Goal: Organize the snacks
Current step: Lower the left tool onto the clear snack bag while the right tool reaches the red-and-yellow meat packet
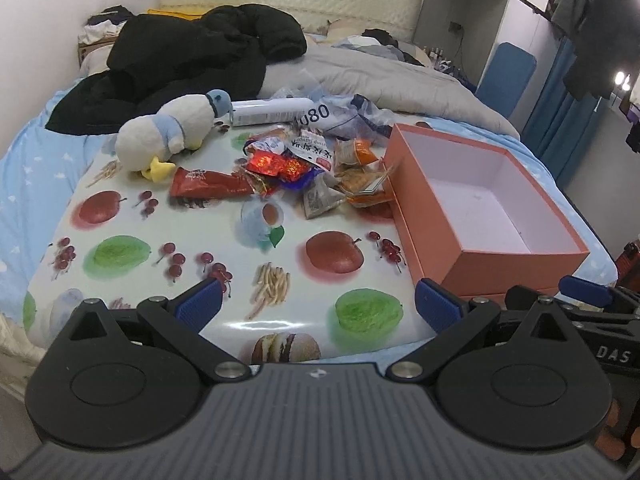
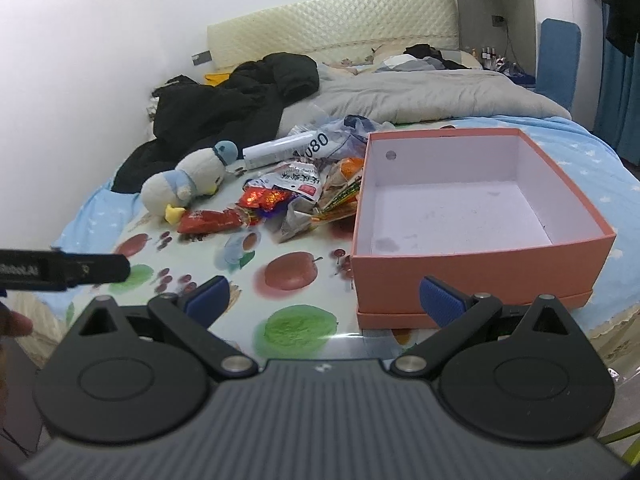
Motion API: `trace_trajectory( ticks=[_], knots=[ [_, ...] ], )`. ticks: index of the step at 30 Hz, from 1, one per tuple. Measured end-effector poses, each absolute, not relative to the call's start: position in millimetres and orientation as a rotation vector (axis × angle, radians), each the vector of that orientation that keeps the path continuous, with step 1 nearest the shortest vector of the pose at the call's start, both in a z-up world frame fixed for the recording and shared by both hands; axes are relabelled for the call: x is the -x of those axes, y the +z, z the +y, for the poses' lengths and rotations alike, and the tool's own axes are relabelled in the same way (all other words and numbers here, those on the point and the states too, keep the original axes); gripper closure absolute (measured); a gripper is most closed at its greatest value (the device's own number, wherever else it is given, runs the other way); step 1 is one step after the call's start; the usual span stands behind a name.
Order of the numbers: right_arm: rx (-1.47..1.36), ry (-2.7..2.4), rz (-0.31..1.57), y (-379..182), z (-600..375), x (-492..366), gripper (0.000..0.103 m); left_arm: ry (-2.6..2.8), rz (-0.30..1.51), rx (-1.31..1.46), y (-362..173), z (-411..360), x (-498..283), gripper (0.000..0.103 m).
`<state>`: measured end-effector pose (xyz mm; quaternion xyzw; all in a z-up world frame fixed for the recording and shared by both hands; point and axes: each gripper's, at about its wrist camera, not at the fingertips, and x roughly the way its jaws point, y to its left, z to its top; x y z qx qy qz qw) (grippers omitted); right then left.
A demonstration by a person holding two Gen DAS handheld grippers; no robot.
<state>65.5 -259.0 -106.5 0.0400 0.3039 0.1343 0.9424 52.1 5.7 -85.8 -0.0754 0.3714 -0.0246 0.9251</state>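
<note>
A heap of snack packets (image 1: 304,168) (image 2: 296,196) lies on a fruit-printed tablecloth (image 1: 224,280) (image 2: 224,280) spread on a bed. A long dark-red packet (image 1: 208,186) (image 2: 208,220) lies at the heap's left. An empty salmon-pink box (image 1: 480,200) (image 2: 472,216) with a white inside stands to the right of the heap. My left gripper (image 1: 318,304) hovers open over the cloth's near edge, well short of the snacks. My right gripper (image 2: 324,298) is open too, near the box's front left corner. Both hold nothing.
A white and blue plush penguin (image 1: 172,132) (image 2: 188,184) lies left of the heap. Behind it are a white tube (image 1: 272,111) (image 2: 276,152) and a plastic bag (image 1: 352,116), then a black jacket (image 1: 180,60) and a grey duvet (image 1: 380,76). The left gripper's body (image 2: 64,270) shows at the right wrist view's left edge.
</note>
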Motion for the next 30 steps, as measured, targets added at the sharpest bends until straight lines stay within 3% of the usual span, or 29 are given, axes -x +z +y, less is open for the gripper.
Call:
trace_trajectory(
  ticks=[9, 12, 14, 27, 29, 30],
  knots=[
    [-0.1, 0.249, 0.643, -125.9, -247.8, -71.3, 0.008, -0.063, 0.75, 0.115, -103.6, 20.6, -73.6, 0.0],
    [-0.141, 0.272, 0.636, -130.3, -241.4, -74.7, 0.019, -0.088, 0.727, 0.118, -106.0, 28.1, -79.0, 0.0],
    [-0.15, 0.26, 0.627, -132.3, -234.8, -77.1, 0.032, -0.103, 0.708, 0.127, -105.6, 32.6, -80.7, 0.0],
    [-0.328, 0.209, 0.525, -152.1, -198.1, -103.1, 0.035, -0.09, 0.703, 0.265, -147.3, 64.2, -128.0, 0.001],
    [-0.351, 0.207, 0.517, -156.8, -194.0, -109.7, 0.053, -0.093, 0.703, 0.299, -156.3, 69.6, -142.2, 0.001],
    [-0.364, 0.197, 0.521, -158.9, -192.4, -114.3, 0.055, -0.093, 0.701, 0.314, -160.7, 72.1, -147.8, 0.001]
  ],
)
